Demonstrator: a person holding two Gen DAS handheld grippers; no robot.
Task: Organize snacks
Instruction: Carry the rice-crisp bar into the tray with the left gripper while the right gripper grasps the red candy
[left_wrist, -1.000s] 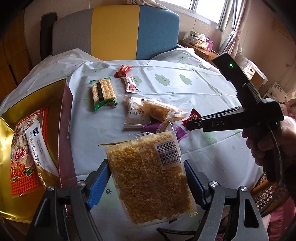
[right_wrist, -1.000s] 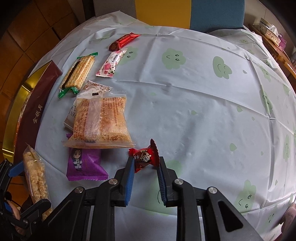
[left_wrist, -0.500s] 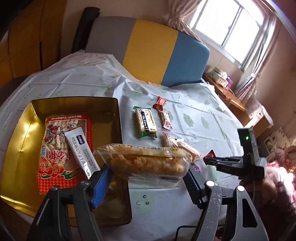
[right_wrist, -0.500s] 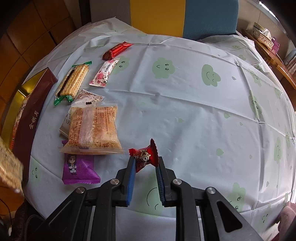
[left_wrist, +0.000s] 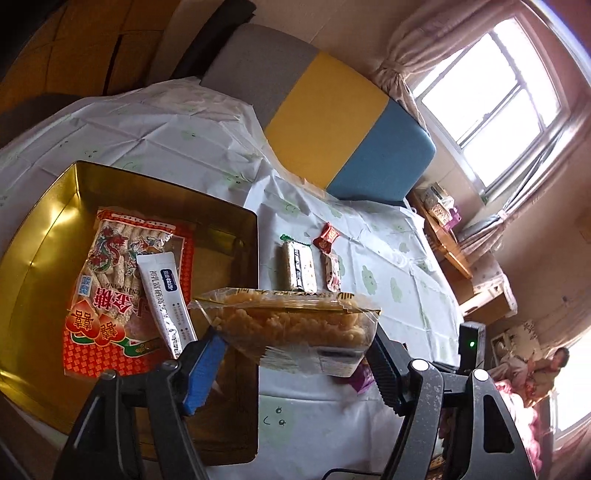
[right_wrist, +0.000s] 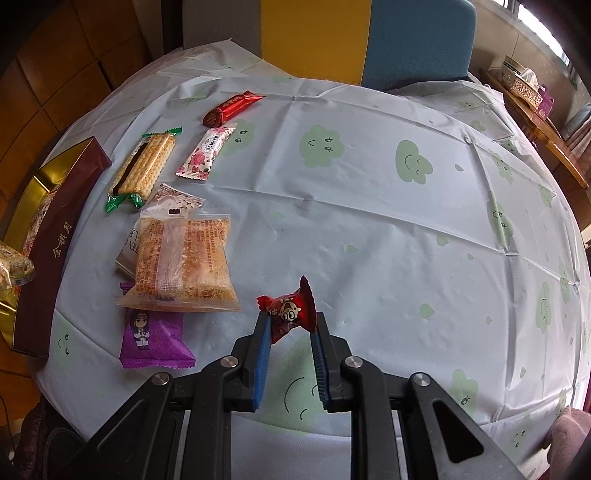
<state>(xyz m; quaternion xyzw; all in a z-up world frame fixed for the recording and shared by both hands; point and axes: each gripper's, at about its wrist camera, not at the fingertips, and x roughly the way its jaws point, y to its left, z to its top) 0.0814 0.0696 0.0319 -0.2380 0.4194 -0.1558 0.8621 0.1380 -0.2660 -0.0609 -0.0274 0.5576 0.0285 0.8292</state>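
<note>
Two grippers, each holding one snack.
Left gripper (left_wrist: 295, 341) clamps a clear pack of puffed rice (left_wrist: 291, 325) by its sides, edge-on, over the near rim of the gold tin (left_wrist: 44, 236). Right gripper (right_wrist: 290, 326) pinches a small red candy (right_wrist: 290, 312) just above the tablecloth (right_wrist: 388, 229), beside the purple packet (right_wrist: 155, 338).

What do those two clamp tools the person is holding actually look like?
Each hand-held gripper is a black plastic frame with silver pivot bolts and two long fingers. The left hand-held gripper has one blue ribbed pad and one black; the right hand-held gripper has blue ribbed pads on both fingers. A thin black cable loops below the left one.
</note>
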